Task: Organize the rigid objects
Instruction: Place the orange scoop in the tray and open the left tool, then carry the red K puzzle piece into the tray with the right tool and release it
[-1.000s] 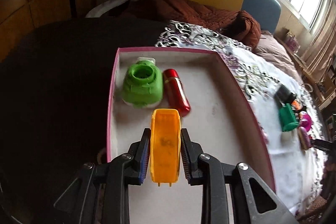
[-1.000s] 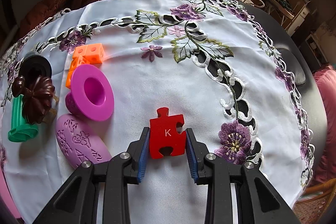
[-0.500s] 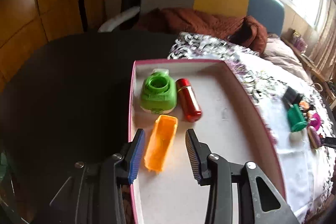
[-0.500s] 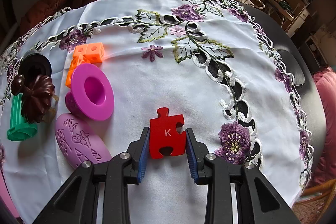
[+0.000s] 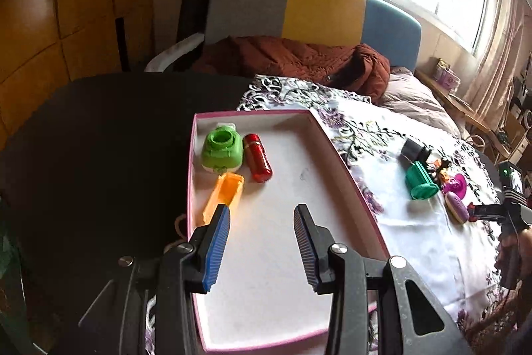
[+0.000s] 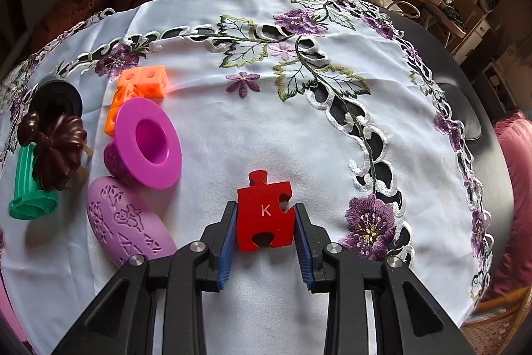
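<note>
- Left gripper point(image 5: 261, 222) is hanging over the pink-rimmed box point(image 5: 349, 175), jaws having just been opening and now standing apart with nothing between them.
- An orange tray point(image 5: 223, 195) is lying in the box by its left wall, just beyond the left finger; a green piece point(image 5: 222, 150) and a red cylinder point(image 5: 257, 158) are sitting side by side near the far left corner.
- Right gripper point(image 6: 265, 222) is clamping a red puzzle piece point(image 6: 264, 212) marked K, over the embroidered cloth point(image 6: 266, 122) near its front edge.
- A purple oval point(image 6: 128, 223), magenta hat point(image 6: 146, 138), orange cubes point(image 6: 139, 85), brown flower point(image 6: 55, 147), green spool point(image 6: 28, 185) and black cup point(image 6: 56, 97) are crowding the cloth's left edge.
</note>
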Available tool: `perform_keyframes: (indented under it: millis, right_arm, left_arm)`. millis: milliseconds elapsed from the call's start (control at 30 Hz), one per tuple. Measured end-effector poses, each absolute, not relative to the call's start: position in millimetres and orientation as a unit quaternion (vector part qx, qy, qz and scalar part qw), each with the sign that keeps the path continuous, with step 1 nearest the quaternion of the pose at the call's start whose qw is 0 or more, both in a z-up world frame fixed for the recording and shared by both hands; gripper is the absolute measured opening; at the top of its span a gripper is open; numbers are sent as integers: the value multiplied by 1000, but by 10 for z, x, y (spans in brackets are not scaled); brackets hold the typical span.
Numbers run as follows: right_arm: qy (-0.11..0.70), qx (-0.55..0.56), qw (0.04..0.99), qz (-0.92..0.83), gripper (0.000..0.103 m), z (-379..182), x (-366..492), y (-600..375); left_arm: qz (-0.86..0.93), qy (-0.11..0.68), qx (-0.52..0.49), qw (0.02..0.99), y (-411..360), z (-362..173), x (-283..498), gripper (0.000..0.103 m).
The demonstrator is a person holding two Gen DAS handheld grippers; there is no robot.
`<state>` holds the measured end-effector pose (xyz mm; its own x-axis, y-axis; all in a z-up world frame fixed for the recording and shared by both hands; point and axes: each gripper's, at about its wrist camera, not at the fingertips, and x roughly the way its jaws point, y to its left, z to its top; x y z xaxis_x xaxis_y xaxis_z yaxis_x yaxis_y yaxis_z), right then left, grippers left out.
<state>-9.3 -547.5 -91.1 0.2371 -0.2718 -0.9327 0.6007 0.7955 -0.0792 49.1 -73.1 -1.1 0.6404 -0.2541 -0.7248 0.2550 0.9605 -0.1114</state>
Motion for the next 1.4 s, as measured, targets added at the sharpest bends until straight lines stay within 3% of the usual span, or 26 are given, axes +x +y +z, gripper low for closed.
perform_keyframes:
  millis: [633,933,1033,1400]
  right_arm:
    - [541,165,771,-292,32,-879,-123,-5511]
    - [470,171,810,-306,32,-592,-214,-5521]
    - [430,142,846,-280,32,-408,-192,-5353]
    - [409,89,897,-144,32,-145,136,-4377]
  left_arm:
    - [-158,417,3,895,-752,-88,320,40]
    - [-158,419,1,894,-727,-112,308,40]
    - [-157,418,0,895,-710,-106,301,40]
    - [-153,419,-8,895,-618,-119,302,40]
